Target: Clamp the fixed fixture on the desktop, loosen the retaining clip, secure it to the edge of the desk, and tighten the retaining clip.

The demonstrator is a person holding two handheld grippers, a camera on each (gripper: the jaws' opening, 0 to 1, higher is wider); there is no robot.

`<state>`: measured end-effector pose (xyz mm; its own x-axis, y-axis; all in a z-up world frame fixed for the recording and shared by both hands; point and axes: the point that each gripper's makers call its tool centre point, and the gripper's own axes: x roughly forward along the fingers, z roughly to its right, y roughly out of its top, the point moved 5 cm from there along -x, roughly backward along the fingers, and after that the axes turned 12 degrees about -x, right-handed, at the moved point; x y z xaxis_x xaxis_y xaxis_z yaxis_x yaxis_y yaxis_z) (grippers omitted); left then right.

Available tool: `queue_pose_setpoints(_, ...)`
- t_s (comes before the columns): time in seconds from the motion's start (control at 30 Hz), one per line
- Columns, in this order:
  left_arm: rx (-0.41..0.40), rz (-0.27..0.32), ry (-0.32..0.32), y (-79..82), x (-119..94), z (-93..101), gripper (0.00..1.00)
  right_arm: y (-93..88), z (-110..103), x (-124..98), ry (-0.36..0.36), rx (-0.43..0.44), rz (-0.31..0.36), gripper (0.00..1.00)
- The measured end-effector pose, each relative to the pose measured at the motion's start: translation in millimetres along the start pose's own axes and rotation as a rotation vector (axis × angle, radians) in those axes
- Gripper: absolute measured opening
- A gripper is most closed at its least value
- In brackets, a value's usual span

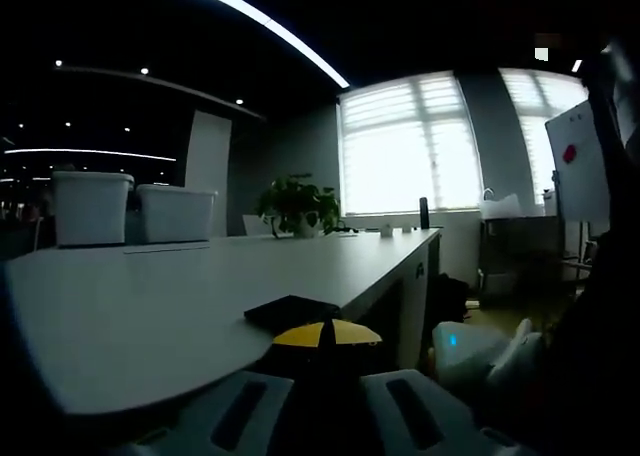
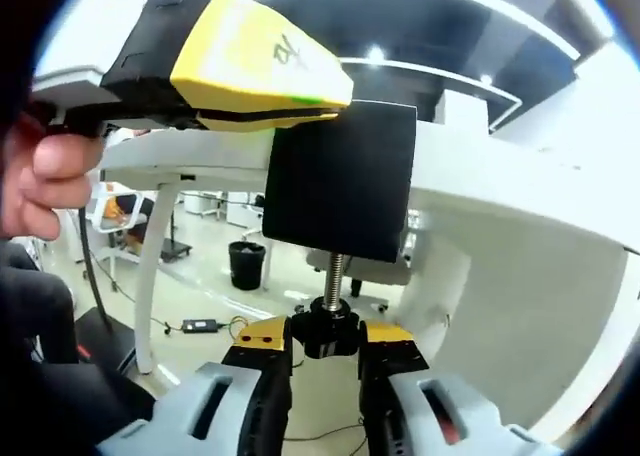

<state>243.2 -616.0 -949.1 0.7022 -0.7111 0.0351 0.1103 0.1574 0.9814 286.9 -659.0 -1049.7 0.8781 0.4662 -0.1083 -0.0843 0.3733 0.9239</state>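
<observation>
Your right tool [image 2: 325, 354] sits under the worktop [image 2: 520, 191], jaws pointing up, and its yellow-tipped pads are closed on the black knob [image 2: 325, 331] at the foot of the fixture's threaded screw [image 2: 334, 273]. Straight ahead of that tool the screw rises into the fixture [image 2: 340, 176], a black block whose face hangs against the worktop's edge. Above and to the left of the block your left tool [image 2: 250, 61] comes into the right gripper view, its yellow tip resting over the top of the fixture, with your hand [image 2: 50, 176] behind it at the far left. Beyond the screw, well away from the tool, a black bin [image 2: 246, 264] stands on the floor.

Your left tool [image 1: 325, 361] lies low at the worktop's [image 1: 150, 316] near corner. Its yellow tip [image 1: 326, 333] touches the fixture's black top plate [image 1: 292, 311], which lies flat on the worktop just ahead of it; whether the jaws are gripping the plate or only resting there, I cannot tell. Far ahead and to the left of that tool two white tubs [image 1: 130, 208] stand side by side on the worktop, and a potted plant [image 1: 298, 206] stands at the far end near the bright windows.
</observation>
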Motion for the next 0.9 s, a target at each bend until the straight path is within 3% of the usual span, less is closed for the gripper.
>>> queue_pose_setpoints(0.13,0.005,0.002,0.018,-0.1,0.3,0.5,0.01,-2.8,5.1,6.8,0.159,0.01,0.053,0.22)
queue_pose_setpoints(0.17,0.002,-0.001,0.018,-0.5,0.3,0.6,0.01,-1.5,5.5,11.9,0.191,0.062,0.064,0.21)
queue_pose_setpoints(0.23,0.014,-0.008,0.013,-2.0,-0.2,2.1,0.01,2.7,2.0,22.6,0.251,0.026,0.067,0.21)
queue_pose_setpoints(0.27,0.039,-0.04,0.032,-6.3,-0.7,0.2,0.01,9.6,-3.7,15.5,0.303,0.046,0.09,0.21)
queue_pose_setpoints(0.33,0.016,-0.022,0.04,-5.5,-0.8,-1.7,0.01,3.5,-3.6,21.6,0.381,0.108,0.095,0.21)
queue_pose_setpoints(0.53,-0.013,-0.019,0.063,-5.6,0.5,-2.5,0.01,-0.9,-0.7,24.7,0.517,0.018,0.159,0.21)
queue_pose_setpoints(0.77,-0.018,-0.055,0.067,-6.1,1.9,-2.5,0.01,-7.4,8.3,20.9,0.71,-0.094,0.251,0.21)
queue_pose_setpoints(0.9,-0.022,-0.076,0.051,-8.4,6.1,-1.0,0.01,-9.1,10.1,18.8,0.74,-0.138,0.281,0.22)
